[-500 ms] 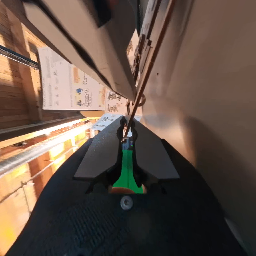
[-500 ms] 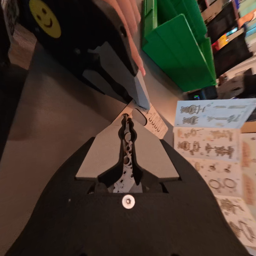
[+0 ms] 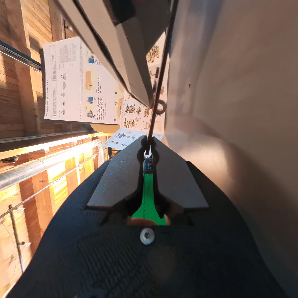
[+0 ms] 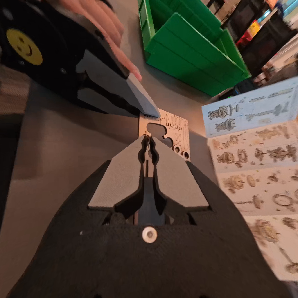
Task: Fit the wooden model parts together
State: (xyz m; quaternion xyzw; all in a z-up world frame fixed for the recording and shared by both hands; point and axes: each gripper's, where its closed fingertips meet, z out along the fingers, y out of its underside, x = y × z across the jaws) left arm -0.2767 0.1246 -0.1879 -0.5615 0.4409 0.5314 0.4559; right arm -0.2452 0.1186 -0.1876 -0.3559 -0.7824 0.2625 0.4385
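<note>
In the left wrist view my left gripper [image 3: 148,142] has its jaws clamped on the thin laser-cut plywood sheet [image 3: 158,83], seen edge-on as a dark line running up and away from the tips. The grey fingers of the right gripper [image 3: 150,104] come in from above the jaws and meet the sheet partway up. One small wooden ring [image 3: 161,107] sticks out on the sheet's far side there, as it did half a second ago. Left of the jaws stands one white printed instruction page [image 3: 77,83]; the grey table [image 3: 233,129] fills the right. In the right wrist view the change is plainer. The sheet [image 4: 177,129] showed through the gap between my fingers before, and now it lies flat just ahead of the tips, so I judge I have drawn back a little. The right gripper [image 4: 147,139] is closed to a slit at the sheet's near left edge, with a thin pale sliver of wood [image 4: 147,142] pinched in it. I cannot tell whether that is a freed part or the sheet's own edge. If it is freed, fitting comes next. The left gripper [image 4: 152,114], a hand [image 4: 103,30] on it, bites the far corner. I count one sheet, one ring, four slot-shaped parts [image 4: 173,124], two green plastic bins [image 4: 190,53] beyond the jaws and one fold-out diagram booklet [image 4: 258,161] to their right.
</note>
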